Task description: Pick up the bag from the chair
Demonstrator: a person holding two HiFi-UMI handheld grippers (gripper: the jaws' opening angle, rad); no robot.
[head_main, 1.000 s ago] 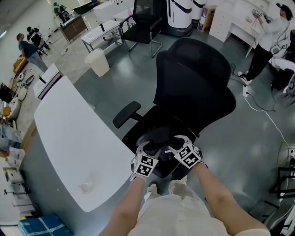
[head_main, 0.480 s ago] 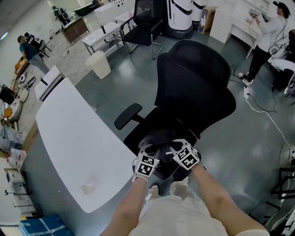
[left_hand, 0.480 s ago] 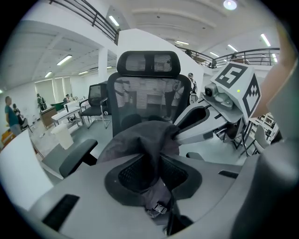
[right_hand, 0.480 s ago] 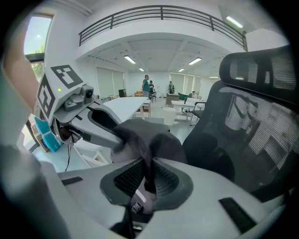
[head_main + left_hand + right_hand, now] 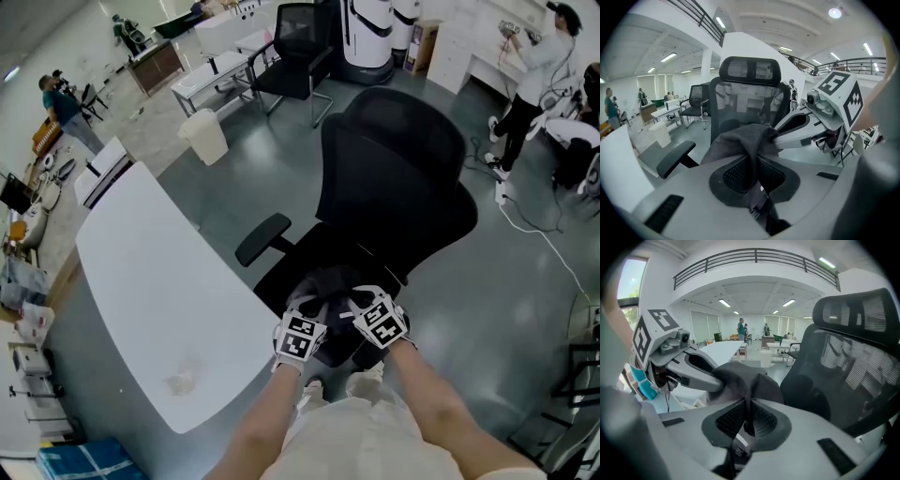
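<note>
In a wide, grey-floored workroom, a person is standing over a black office chair (image 5: 394, 178), both arms reaching down to its seat. The left hand-held gripper (image 5: 753, 164) is clenching a fold of the dark cloth bag (image 5: 740, 140), its jaws having just been closing with the fabric pinched between them. Just beside it, the right hand-held gripper (image 5: 749, 414) is doing the same from the other side, its jaws likewise just closing on a fold of the same bag. The bag is sitting bunched on the chair seat in front of the mesh backrest, gathered into a peak between the two grips. The grasp appears to be just made and the lift not yet begun. The next move is calling for both grippers to rise together, keeping their clamp on the cloth and carrying the bag clear of the armrest (image 5: 262, 239) and of the white surface (image 5: 159, 300) at the person's left.
</note>
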